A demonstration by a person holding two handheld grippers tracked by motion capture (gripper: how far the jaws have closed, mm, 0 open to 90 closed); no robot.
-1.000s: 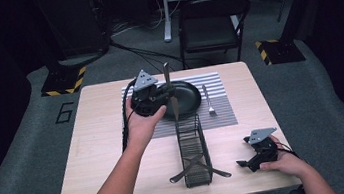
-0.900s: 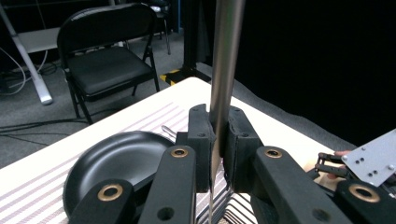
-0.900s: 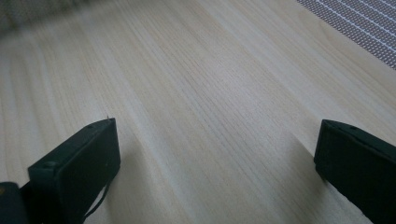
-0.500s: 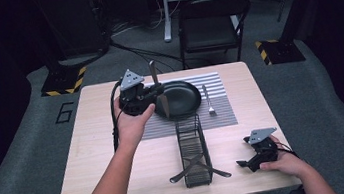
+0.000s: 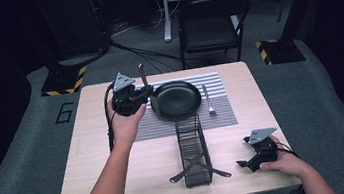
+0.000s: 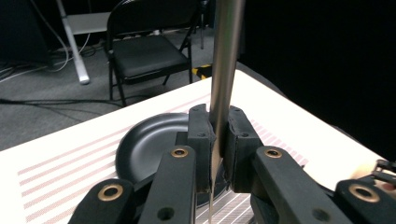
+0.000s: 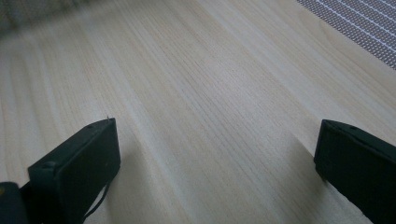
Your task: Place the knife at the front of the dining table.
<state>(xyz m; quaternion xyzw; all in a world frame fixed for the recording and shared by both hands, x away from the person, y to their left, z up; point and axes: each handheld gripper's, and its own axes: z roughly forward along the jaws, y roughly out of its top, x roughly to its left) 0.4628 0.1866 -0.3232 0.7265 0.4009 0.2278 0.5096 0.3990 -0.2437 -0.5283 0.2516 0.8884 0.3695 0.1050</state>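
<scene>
My left gripper (image 5: 147, 98) is shut on a silver table knife (image 5: 142, 76), which it holds upright at the left rim of the black plate (image 5: 176, 99). In the left gripper view the pads (image 6: 201, 140) clamp the knife (image 6: 226, 56) with the plate (image 6: 149, 144) just beyond them. The plate rests on a striped placemat (image 5: 222, 113), and a fork (image 5: 207, 100) lies to its right. My right gripper (image 5: 247, 162) rests near the table's front right corner, and in its own view it (image 7: 217, 158) stands wide open over bare wood.
A black wire rack (image 5: 192, 147) stands lengthwise in the middle of the wooden table (image 5: 96, 152), between the two hands. A folding chair (image 5: 211, 26) and cables sit on the floor beyond the far edge. A corner of the placemat (image 7: 359, 23) lies ahead of the right gripper.
The left hand has carried the upright knife leftward, from above the plate's middle to its left rim, and a little lower. The right hand has stayed put.
</scene>
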